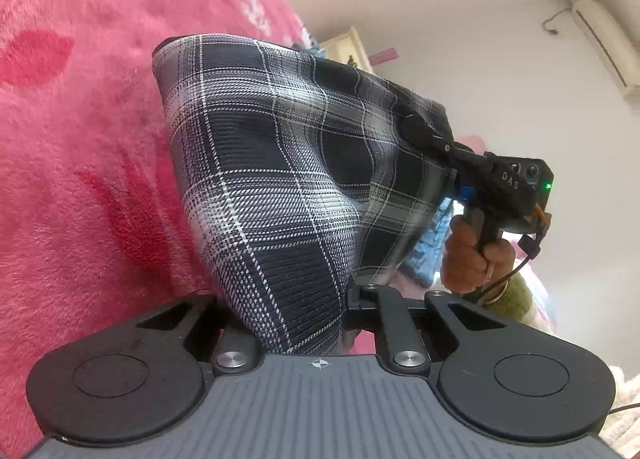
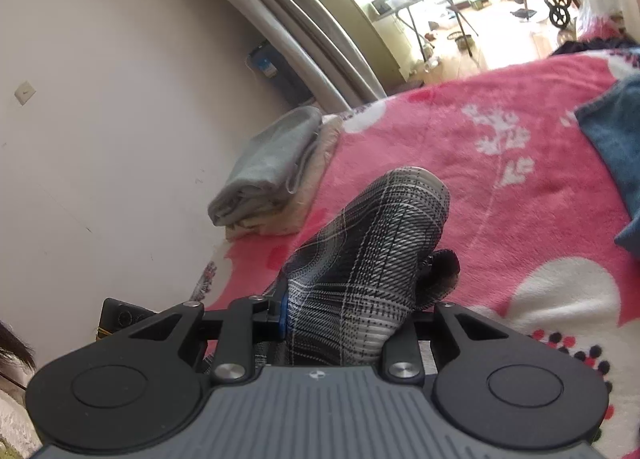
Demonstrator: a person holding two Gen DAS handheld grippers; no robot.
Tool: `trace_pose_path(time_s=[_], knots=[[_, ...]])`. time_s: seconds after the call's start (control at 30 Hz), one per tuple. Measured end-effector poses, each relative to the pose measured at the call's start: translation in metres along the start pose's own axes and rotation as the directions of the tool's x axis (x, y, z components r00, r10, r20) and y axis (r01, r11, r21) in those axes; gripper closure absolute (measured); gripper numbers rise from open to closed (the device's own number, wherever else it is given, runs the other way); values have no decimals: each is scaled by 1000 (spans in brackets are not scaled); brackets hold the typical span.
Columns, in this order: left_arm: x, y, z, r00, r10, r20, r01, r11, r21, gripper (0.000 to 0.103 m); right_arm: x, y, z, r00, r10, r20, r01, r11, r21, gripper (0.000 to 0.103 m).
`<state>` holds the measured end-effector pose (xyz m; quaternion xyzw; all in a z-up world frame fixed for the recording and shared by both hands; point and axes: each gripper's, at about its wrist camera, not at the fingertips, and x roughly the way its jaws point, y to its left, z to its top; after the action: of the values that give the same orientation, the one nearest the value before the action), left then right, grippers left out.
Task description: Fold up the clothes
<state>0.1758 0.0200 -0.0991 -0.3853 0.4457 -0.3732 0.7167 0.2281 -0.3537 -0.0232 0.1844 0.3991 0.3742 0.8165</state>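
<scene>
The checked cloth is black, grey and white. It is held up in the air above the pink blanket on the bed, stretched between the two tongs, and it sags a little in the middle.

The left tongs are pinching one end of the cloth, which bunches up right between the fingers. The right tongs are pinching the other end, far side of the cloth in the left view. A hand grips the handle under them, and a small green light glows on the black body.

In the right view the cloth fills the gap between the right tongs and folds over itself.

The blanket has white leaf shapes and big white spots. A folded grey cloth lies on a cream one at the edge of the bed, next to the wall. A blue towel lies on the blanket at the right side.
</scene>
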Motion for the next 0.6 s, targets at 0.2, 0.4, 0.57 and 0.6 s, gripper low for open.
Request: trace_pose_path(time_s=[0.2, 0.4, 0.57, 0.6], knots=[[-37, -11, 0, 997, -6, 80, 3, 999, 36, 89, 1, 35, 12, 999, 24, 44, -22, 999, -41, 74], [-75, -17, 8, 981, -12, 192, -2, 997, 76, 89, 26, 74, 42, 991, 90, 98, -81, 992, -98, 74], [-82, -15, 7, 960, 13, 280, -55, 988, 142, 90, 67, 104, 80, 977, 153, 148, -133, 982, -137, 74], [-77, -17, 12, 955, 16, 295, -64, 986, 154, 90, 76, 109, 88, 973, 166, 159, -144, 979, -141, 74]])
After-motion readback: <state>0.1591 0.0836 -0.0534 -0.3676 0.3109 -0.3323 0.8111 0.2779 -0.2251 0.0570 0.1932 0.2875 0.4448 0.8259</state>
